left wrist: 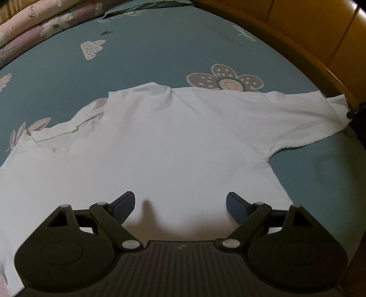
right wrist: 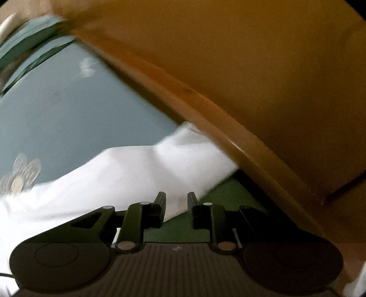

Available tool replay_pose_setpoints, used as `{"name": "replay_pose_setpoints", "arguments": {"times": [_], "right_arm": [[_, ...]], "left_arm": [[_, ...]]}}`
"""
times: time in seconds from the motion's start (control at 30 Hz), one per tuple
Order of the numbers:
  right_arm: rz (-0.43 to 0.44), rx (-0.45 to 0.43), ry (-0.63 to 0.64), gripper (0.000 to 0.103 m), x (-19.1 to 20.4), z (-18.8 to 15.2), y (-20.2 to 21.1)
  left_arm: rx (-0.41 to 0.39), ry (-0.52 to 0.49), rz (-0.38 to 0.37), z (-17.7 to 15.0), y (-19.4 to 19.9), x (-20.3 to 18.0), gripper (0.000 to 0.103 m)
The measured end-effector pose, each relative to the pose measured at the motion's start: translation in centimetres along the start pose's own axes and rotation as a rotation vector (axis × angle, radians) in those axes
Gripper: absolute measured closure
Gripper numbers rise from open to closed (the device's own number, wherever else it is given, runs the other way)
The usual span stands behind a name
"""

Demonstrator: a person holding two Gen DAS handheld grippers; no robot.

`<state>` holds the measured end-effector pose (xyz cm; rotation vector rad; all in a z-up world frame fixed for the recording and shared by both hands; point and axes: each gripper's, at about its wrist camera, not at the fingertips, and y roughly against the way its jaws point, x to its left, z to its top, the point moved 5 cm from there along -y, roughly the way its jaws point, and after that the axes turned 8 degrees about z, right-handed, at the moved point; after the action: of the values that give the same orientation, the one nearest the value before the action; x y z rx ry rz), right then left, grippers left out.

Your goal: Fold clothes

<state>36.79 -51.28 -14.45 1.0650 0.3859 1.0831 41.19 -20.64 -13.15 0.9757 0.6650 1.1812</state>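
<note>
Lying flat on teal bedsheet [left wrist: 160,52]: white T-shirt [left wrist: 160,141], sleeve edge touching wooden bed rail [right wrist: 205,118] at right. Left gripper [left wrist: 180,203] jaws wide, empty; right gripper [right wrist: 176,201] jaws narrow, grip on sleeve uncertain.

T-shirt [left wrist: 171,141] lies flat on the bed sheet [left wrist: 160,52]; its right sleeve [right wrist: 183,155] reaches the bed frame [right wrist: 205,118]; bedding pile [left wrist: 34,20] behind

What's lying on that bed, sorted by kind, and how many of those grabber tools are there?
White T-shirt: 1
Teal flowered bedsheet: 1
Pink folded bedding at the far corner: 1 pile
Hand-held grippers: 2, the left hand-held gripper and the right hand-held gripper
Total: 5
</note>
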Motion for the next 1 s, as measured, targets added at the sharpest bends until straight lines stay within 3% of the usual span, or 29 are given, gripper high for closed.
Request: {"name": "replay_pose_setpoints", "arguments": {"times": [0.1, 0.47, 0.8, 0.9, 1.0], "right_arm": [[0.065, 0.01, 0.118, 0.071, 4.0, -0.1, -0.4], [0.29, 0.035, 0.565, 0.07, 18.7, 0.2, -2.5], [0.405, 0.168, 0.915, 0.065, 22.6, 2.4, -5.7], [0.407, 0.254, 0.969, 0.065, 23.1, 1.7, -7.7], [0.455, 0.285, 0.949, 0.065, 22.1, 2.7, -7.4]], "left_arm": [[-0.002, 0.026, 0.006, -0.1, 0.0, 0.9, 0.016], [0.002, 0.023, 0.025, -1.3, 0.1, 2.6, 0.016], [0.011, 0.084, 0.036, -2.2, -0.4, 5.2, 0.016], [0.007, 0.079, 0.035, -2.5, -0.2, 5.4, 0.016], [-0.001, 0.062, 0.036, -2.8, 0.1, 5.7, 0.016]]}}
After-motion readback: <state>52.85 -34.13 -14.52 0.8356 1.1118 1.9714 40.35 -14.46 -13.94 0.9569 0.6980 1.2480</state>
